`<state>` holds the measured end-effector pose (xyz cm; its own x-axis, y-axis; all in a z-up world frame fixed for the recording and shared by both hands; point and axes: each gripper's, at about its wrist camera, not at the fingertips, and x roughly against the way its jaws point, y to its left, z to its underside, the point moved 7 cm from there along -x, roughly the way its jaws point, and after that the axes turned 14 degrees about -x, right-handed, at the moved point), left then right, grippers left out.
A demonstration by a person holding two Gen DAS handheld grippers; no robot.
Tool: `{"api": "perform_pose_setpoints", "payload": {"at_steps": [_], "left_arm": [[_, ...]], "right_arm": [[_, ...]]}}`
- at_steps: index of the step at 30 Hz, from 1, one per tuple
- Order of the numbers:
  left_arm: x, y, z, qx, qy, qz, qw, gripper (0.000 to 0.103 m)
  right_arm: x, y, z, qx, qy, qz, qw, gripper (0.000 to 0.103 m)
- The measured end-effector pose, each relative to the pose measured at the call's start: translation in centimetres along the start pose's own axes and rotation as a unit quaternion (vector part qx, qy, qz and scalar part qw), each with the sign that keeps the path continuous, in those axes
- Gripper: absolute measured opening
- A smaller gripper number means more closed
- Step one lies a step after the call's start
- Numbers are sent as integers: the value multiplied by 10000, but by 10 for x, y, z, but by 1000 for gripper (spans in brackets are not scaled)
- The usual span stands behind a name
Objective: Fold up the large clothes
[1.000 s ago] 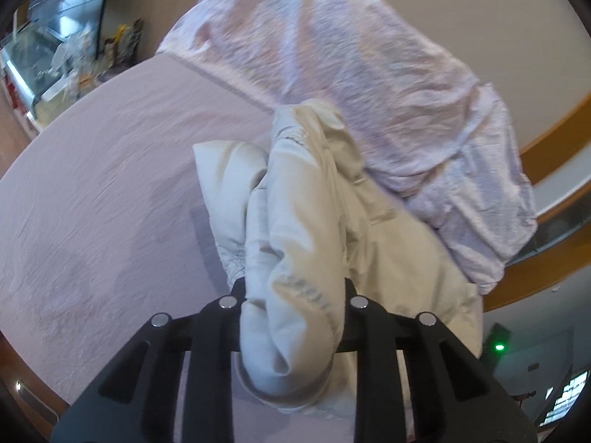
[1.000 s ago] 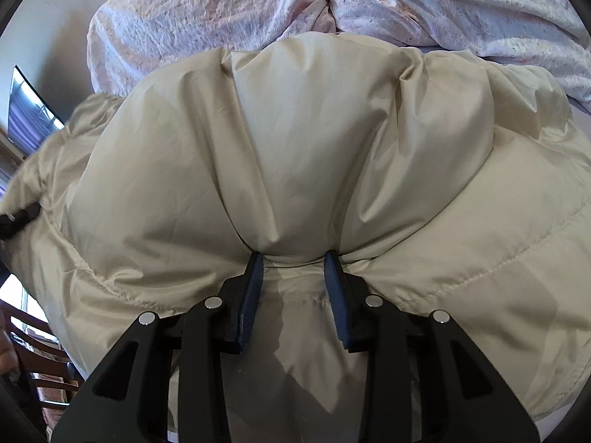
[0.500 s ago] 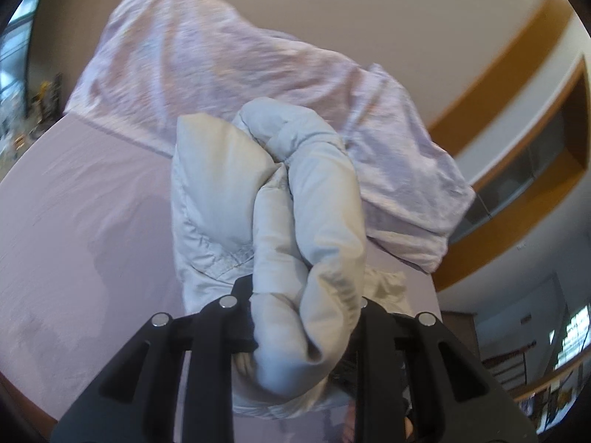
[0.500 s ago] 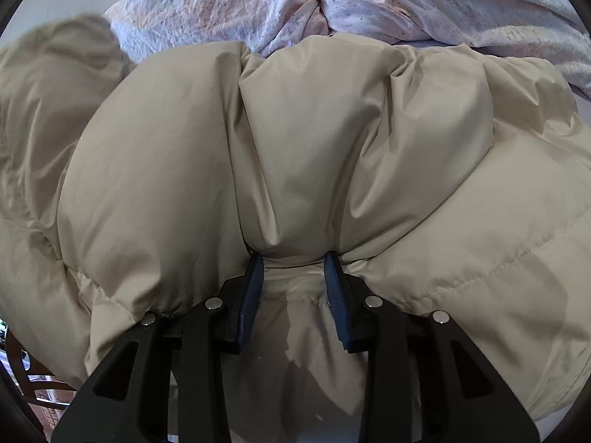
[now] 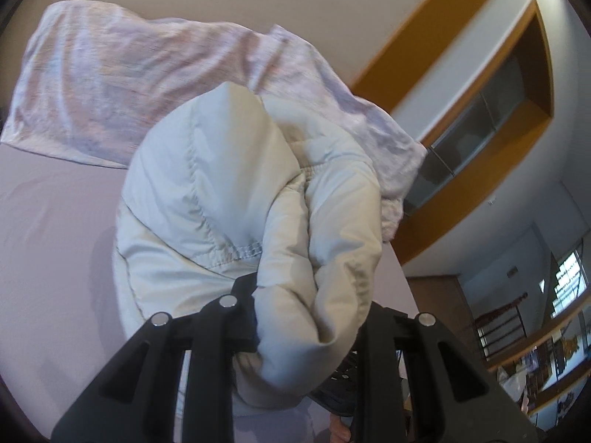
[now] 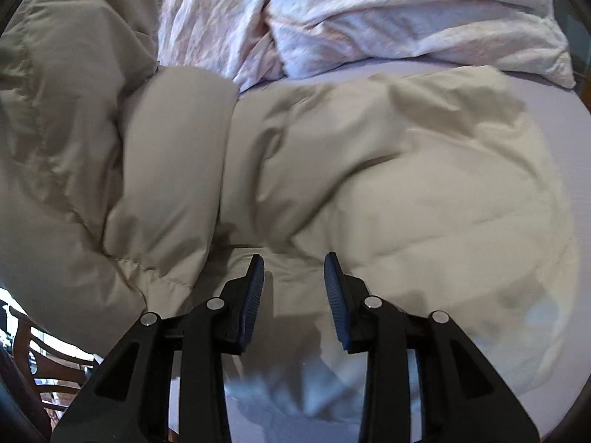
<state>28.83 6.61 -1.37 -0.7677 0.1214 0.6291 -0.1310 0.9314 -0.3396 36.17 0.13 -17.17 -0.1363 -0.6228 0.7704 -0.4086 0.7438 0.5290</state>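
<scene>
Jacket (image 5: 229,199), pale puffer, bunched and lifted above the lilac bed sheet (image 5: 48,258) in the left wrist view; only this view shows the wood-trimmed wall niche (image 5: 491,118) and a fingertip at the bottom edge. Right wrist view alone shows the jacket's body spread flat on the sheet, with the crumpled pink duvet (image 6: 388,14) behind it. A second ago the right gripper (image 6: 294,277) pinched a fold of the jacket; now the fold is gone and its blue pads stand narrowly apart, empty, just above the fabric. Left gripper (image 5: 306,317) clamps a thick wad of the jacket, raised higher than before.
</scene>
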Motion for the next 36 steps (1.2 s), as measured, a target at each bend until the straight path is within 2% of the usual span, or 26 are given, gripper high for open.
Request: {"api": "perform_pose_setpoints", "payload": {"at_steps": [9,13,21,27,36], "left_arm": [[-54,-63,9,-249,343,404,9983,23],[-82,-92,17,-399,580,597,9957,23],[-138,-146,42,-742,1246,928,9851,24],[-165,-165,53,-944,1586,926,9784,25],[-166,-172,50,-1051,1628,857,9773,38]], "right_arm": [[43,-53,-12,-101,-415,268,9987,36],[59,-89,-13,-355,-541,464,9968,36],[81,-146,-13,-869,-745,734,9907,36],[94,-176,-5,-1131,-794,882,9865,37],[93,-189,-9,-1241,-765,930,9849,37]]}}
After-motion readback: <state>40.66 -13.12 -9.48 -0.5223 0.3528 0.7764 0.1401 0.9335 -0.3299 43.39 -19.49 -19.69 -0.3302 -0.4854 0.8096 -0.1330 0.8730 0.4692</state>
